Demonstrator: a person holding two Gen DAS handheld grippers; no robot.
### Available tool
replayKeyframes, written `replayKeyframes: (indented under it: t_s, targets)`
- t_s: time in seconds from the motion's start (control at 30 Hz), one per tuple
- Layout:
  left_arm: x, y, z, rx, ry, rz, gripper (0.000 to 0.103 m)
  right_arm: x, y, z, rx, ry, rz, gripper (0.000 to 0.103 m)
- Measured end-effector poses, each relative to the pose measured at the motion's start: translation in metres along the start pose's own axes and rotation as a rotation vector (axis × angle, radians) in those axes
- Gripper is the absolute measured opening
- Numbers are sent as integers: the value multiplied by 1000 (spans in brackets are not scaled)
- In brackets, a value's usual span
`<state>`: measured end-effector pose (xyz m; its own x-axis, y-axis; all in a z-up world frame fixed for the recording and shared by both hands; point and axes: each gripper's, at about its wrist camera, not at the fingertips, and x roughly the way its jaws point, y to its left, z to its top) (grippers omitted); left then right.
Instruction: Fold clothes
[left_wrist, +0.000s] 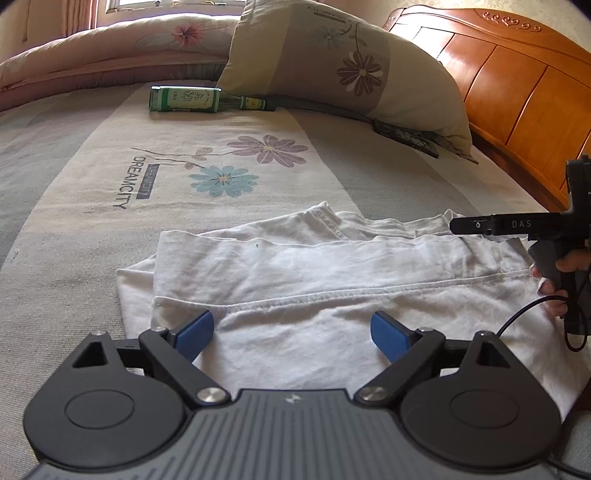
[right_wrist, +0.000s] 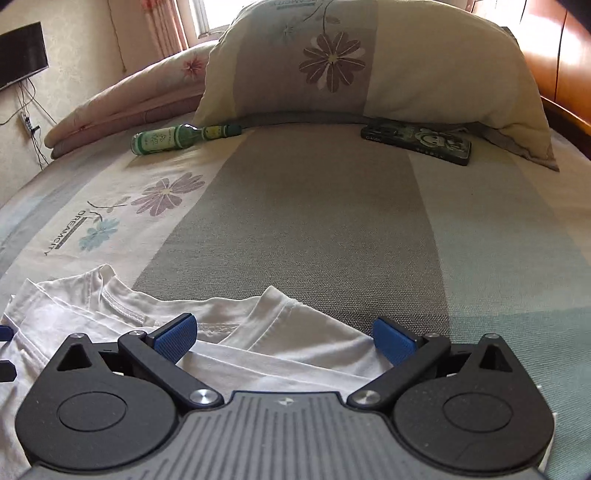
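A white T-shirt (left_wrist: 332, 273) lies partly folded on the bedsheet, its hem seam running across the top layer. My left gripper (left_wrist: 293, 332) hovers open just above its near edge, blue pads wide apart with nothing between them. The right gripper (left_wrist: 480, 225) shows at the far right of that view, held by a hand (left_wrist: 554, 280) over the shirt's right end. In the right wrist view the same shirt (right_wrist: 229, 321) shows its collar and a sleeve. There my right gripper (right_wrist: 284, 338) stands open over it, gripping nothing.
A green glass bottle (left_wrist: 199, 99) (right_wrist: 177, 139) lies on its side near a flowered pillow (left_wrist: 343, 70) (right_wrist: 369, 70). A dark phone case (right_wrist: 417, 144) rests under the pillow's edge. A folded quilt (left_wrist: 110, 51) and a wooden headboard (left_wrist: 517, 85) border the bed. A cable (left_wrist: 546, 317) hangs from the right gripper.
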<state>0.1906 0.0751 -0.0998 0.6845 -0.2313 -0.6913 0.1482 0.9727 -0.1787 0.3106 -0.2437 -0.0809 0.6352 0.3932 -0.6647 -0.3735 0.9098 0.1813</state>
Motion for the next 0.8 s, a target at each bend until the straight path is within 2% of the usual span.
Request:
replayKeyframes:
  t_s: [0.1, 0.2, 0.27, 0.4, 0.5, 0.67, 0.73, 0.8]
  targets:
    - [0, 0, 0, 4, -1, 5, 92, -13, 9, 1, 8, -16, 60, 103]
    - [3, 1, -2, 3, -1, -2, 95, -9, 19, -1, 9, 22, 119, 103]
    - [5, 0, -3, -4, -6, -7, 98, 9, 23, -2, -2, 79, 80, 103]
    - [1, -3, 2, -4, 6, 23, 98, 19, 24, 6, 9, 59, 12, 103]
    - [-10, -1, 9, 3, -19, 22, 98, -12, 21, 3, 37, -4, 0, 103]
    - [0, -7, 28, 66, -27, -22, 98, -73, 4, -32, 88, -92, -174, 103]
    - [12, -12, 35, 89, -11, -38, 99, -82, -11, -48, 159, -92, -175, 103]
    - [31, -12, 32, 61, 44, -14, 99, -83, -22, -60, 188, -77, -164, 103]
